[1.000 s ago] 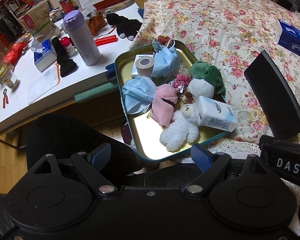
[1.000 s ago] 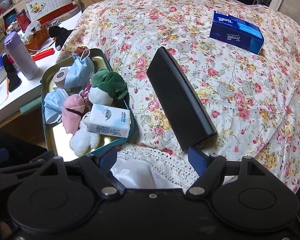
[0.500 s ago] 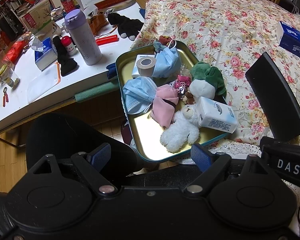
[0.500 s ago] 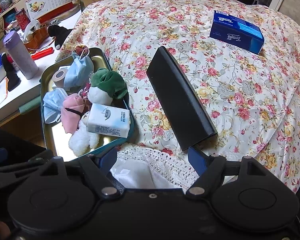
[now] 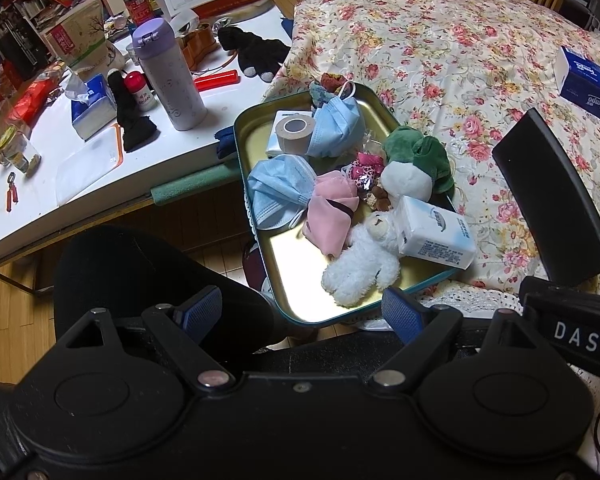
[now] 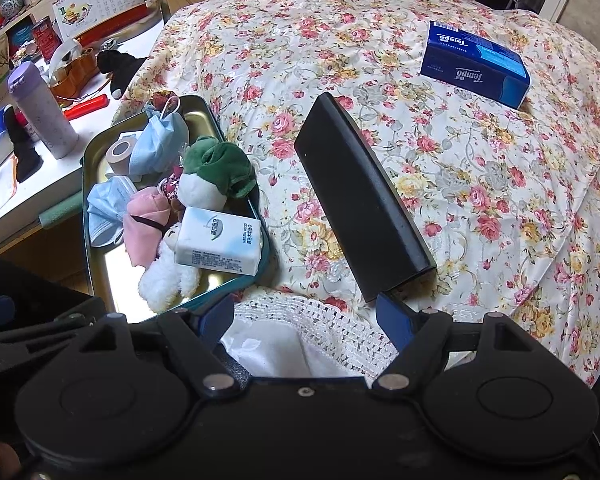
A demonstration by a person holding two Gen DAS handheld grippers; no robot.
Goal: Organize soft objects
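A teal metal tray [image 5: 256, 128] [image 6: 94, 276] rests on the bed's edge, filled with soft items: a white teddy [image 5: 360, 264] [image 6: 162, 272], a green-and-white plush [image 5: 414, 164] [image 6: 212, 172], a pink cloth [image 5: 332, 212], two blue face masks [image 5: 280, 188] [image 5: 336, 124], a tape roll [image 5: 296, 130] and a white tissue pack [image 5: 436, 236] [image 6: 218, 242]. My left gripper [image 5: 302, 312] hovers open just short of the tray's near rim, nothing between its fingers. My right gripper [image 6: 306, 316] stands open over white lace cloth [image 6: 300, 332], empty.
A black flat case [image 6: 360, 208] [image 5: 552, 192] lies on the floral bedspread [image 6: 380, 60], with a blue tissue box [image 6: 476, 64] farther back. A cluttered white desk [image 5: 80, 164] with a purple bottle [image 5: 168, 76] stands left. A black chair back [image 5: 140, 272] sits below the tray.
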